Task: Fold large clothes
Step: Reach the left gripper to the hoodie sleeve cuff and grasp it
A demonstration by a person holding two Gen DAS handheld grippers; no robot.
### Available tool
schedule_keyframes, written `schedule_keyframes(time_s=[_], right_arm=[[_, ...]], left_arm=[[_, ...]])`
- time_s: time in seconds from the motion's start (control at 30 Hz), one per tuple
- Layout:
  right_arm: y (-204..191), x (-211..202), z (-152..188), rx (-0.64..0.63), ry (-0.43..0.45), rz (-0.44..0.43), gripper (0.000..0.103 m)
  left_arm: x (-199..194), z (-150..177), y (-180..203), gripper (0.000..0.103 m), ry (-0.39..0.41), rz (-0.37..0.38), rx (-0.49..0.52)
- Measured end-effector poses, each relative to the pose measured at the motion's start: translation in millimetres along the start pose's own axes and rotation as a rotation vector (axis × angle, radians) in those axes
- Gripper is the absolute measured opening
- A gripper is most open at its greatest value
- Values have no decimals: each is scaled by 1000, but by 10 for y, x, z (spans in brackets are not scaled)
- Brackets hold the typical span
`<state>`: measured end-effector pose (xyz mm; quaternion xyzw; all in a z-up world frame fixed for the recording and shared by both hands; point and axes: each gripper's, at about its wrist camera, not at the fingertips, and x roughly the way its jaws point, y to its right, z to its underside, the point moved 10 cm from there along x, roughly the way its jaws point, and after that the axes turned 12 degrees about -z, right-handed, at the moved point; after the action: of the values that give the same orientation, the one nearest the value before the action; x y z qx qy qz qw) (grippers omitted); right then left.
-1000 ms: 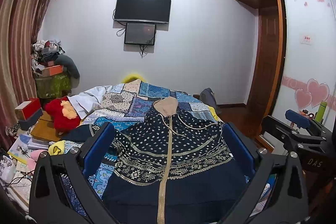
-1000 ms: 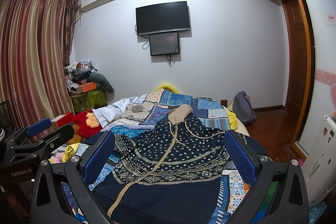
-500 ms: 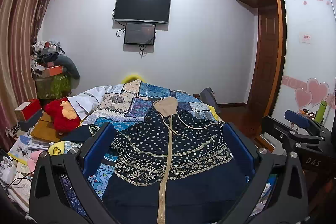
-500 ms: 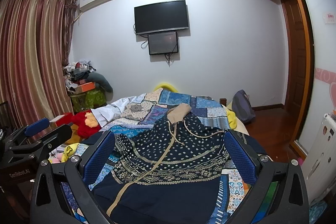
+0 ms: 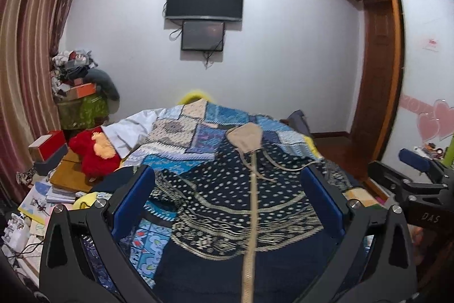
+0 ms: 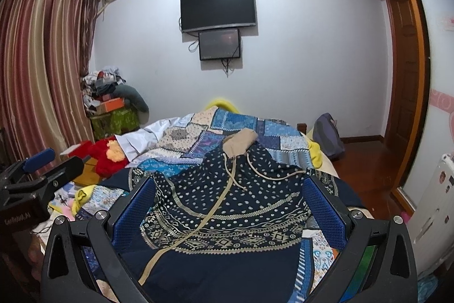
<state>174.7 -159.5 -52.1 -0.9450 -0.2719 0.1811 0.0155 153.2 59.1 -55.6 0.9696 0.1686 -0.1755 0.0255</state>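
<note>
On a patchwork quilt (image 5: 181,138) covering the bed, a navy patterned hooded jacket (image 5: 241,189) lies spread flat, tan hood away from the cameras. Above its hem, the left gripper (image 5: 227,206) and right gripper (image 6: 229,212) hang with jaws wide apart, empty. "DAS" is printed on the right gripper's body.

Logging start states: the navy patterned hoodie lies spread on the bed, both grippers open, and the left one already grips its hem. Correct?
Not quite. The left gripper grips nothing: the left wrist view shows its fingers wide apart above the hoodie. The rest holds.
</note>
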Motion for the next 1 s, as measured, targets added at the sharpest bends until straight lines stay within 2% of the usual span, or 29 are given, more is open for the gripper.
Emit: schedule_keyframes(time_s=[0.17,0.3,0.47,0.6,0.7,0.8,0.87,0.93,1.0], right_arm=[[96,506,27,-4,-72,-3,103],[150,931,56,-31,-127,-6,103],[138,1555,139,-129,-218,-14,103],[57,2037,270,-215,-295,-30,103],[47,2362,422,-243,-372,-39,103],[77,2717,546,-241,-431,-63,103],[122,2989,644,-211,-480,-90,103],[170,3215,734,-172,-524,-117,103],[213,3404,807,-139,-561,-136,103]], left_arm=[[601,97,-315,103,-80,-77,-8],[1190,295,-678,103,-189,-142,-23],[1868,684,-1199,103,-355,-153,-160],[2366,1045,-1696,103,-464,-248,-250],[2658,1245,-1933,103,-518,-305,-243],[2910,1413,-2057,103,-583,-305,-247],[3087,1533,-2132,101,-640,-276,-308],[3208,1612,-2184,92,-682,-245,-369],[3315,1671,-2194,88,-716,-208,-425]])
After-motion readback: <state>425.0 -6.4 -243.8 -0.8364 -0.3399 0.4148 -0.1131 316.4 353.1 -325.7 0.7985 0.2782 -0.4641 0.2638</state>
